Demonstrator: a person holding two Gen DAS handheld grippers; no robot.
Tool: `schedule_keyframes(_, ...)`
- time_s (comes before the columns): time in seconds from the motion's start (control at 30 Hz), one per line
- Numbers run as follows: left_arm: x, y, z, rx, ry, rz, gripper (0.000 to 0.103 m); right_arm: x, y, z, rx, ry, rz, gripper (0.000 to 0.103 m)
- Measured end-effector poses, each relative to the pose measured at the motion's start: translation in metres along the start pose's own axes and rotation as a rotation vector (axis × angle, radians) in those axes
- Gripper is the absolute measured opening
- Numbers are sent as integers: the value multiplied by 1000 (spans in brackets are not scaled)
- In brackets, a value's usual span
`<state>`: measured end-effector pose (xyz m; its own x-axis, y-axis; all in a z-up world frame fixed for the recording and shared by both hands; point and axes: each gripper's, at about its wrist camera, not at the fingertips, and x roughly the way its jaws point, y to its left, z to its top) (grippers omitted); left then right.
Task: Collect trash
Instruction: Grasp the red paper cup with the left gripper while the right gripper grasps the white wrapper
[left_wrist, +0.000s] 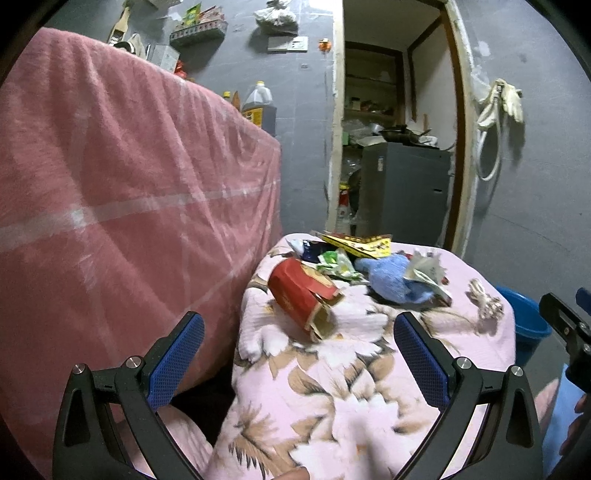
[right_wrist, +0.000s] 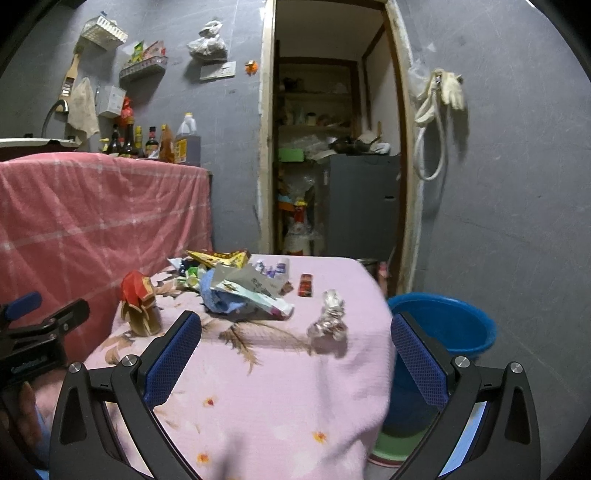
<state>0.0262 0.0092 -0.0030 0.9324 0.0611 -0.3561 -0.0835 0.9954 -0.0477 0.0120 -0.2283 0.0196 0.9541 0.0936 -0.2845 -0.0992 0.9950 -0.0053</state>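
Trash lies on a low table under a pink flowered cloth (left_wrist: 332, 398) (right_wrist: 258, 398). A torn red carton (left_wrist: 303, 295) (right_wrist: 138, 299) sits at the table's left. Behind it are a yellow wrapper (left_wrist: 364, 243) (right_wrist: 218, 256), a green wrapper (left_wrist: 338, 264), a blue cloth (left_wrist: 391, 277) (right_wrist: 221, 299) and a white torn packet (right_wrist: 255, 291). A crumpled foil ball (right_wrist: 328, 321) (left_wrist: 485, 302) and a small red pack (right_wrist: 306, 285) lie to the right. My left gripper (left_wrist: 299, 332) is open in front of the carton. My right gripper (right_wrist: 295, 332) is open, the foil ball ahead between its fingers.
A blue bucket (right_wrist: 443, 321) (left_wrist: 528, 321) stands on the floor right of the table. A tall surface draped in pink cloth (left_wrist: 110, 206) (right_wrist: 92, 214) rises at the left, with bottles (right_wrist: 155, 142) on top. A doorway with a grey cabinet (right_wrist: 362, 199) is behind.
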Motion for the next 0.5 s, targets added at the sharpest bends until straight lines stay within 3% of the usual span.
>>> schedule_keyframes(0.17, 23, 4, 14, -11, 12, 34, 101, 28, -1, 13, 15, -4, 84, 103)
schedule_keyframes(0.3, 48, 9, 21, -28, 57, 18, 101, 59, -2, 23, 18, 20, 149, 103)
schedule_keyframes(0.5, 77, 15, 29, -47, 105, -5, 100, 102, -3, 31, 39, 87, 168, 103)
